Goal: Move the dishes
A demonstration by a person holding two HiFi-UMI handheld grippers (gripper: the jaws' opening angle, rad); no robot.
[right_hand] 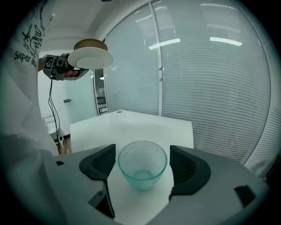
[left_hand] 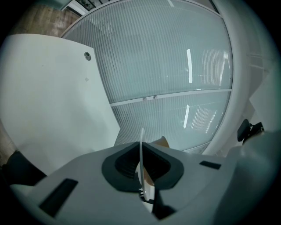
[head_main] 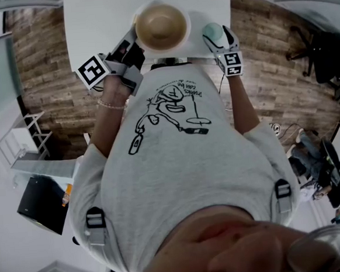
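Left hand-held gripper [left_hand: 142,166] clamps only the plate [right_hand: 90,58] rim, so the bowl [head_main: 160,26] may slide off; right hand-held gripper [right_hand: 143,162] stands apart around the cup [right_hand: 142,170]

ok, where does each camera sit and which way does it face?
Head view: on the person's head, aimed steeply down; shows shirt, forearms, left gripper, right gripper, white table.
Left gripper view: along its jaws, shut on the plate rim; brown bowl behind.
Right gripper view: along its open jaws, glass cup between; shirt at left.
Shared: head and right gripper views both show plate and bowl in the left gripper.
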